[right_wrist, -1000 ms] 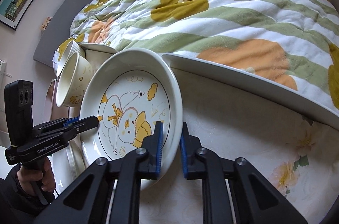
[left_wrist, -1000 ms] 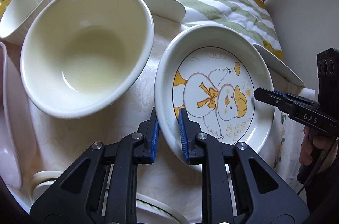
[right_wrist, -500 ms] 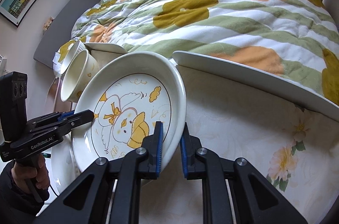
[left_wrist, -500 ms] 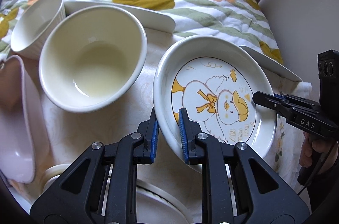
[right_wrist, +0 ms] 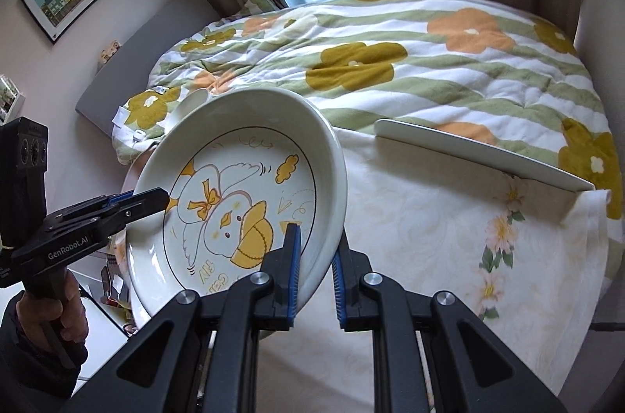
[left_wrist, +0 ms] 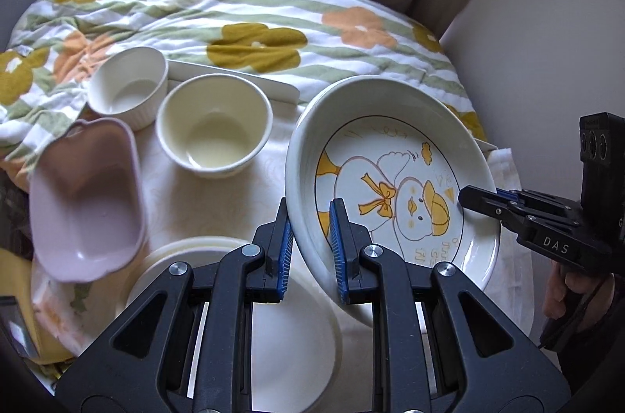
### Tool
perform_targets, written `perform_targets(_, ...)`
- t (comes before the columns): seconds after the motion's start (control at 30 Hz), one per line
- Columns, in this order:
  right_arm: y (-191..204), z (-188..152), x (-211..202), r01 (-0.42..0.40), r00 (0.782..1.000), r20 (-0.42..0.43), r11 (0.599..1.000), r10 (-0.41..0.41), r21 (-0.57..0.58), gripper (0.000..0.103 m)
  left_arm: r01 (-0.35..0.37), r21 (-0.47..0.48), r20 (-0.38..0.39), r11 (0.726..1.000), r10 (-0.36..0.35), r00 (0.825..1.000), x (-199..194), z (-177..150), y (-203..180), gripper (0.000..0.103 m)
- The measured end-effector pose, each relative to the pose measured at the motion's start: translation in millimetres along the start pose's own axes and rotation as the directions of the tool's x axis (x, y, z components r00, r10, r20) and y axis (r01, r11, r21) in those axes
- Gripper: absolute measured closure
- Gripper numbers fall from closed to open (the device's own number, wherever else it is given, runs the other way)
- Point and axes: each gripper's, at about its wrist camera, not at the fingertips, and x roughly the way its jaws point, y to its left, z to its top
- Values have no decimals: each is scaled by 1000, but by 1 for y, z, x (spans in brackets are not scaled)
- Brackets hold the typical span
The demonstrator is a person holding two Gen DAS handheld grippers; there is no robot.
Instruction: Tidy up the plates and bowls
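Note:
A deep white plate with a yellow duck drawing is held tilted in the air by both grippers. My left gripper is shut on its near-left rim. My right gripper is shut on the opposite rim of the duck plate. Below the left gripper sits a stack of white plates. A cream bowl, a ribbed white ramekin and a pink bowl stand on the cloth to the left.
A floral tablecloth covers the table. A flat white tray edge lies at the back against a flowered quilt. A wall is close on the right.
Both grippers have lifted the duck plate off the cloth and pulled it back and up. The bowls now look smaller and farther away, and the plate stack has come into view below.

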Motion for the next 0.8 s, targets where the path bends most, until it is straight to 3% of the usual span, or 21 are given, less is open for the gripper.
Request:
perform_targets(0.2,45,-30,-11,12,1000,13,999,-12,-49,89,-14,19,2,1000,14,1000,-41,-31,23,87)
perform_targets(0.4,72,-60,-3,7,1000,1,1000,-7,-6,89,-8,44,-33,999,9,999,-61,-64,54,87)
perform_targets(0.8,111,-102,35,141,990,-42,985,-138,95,89,81,132,-207,988,-53,977,-21,-106,113,87)
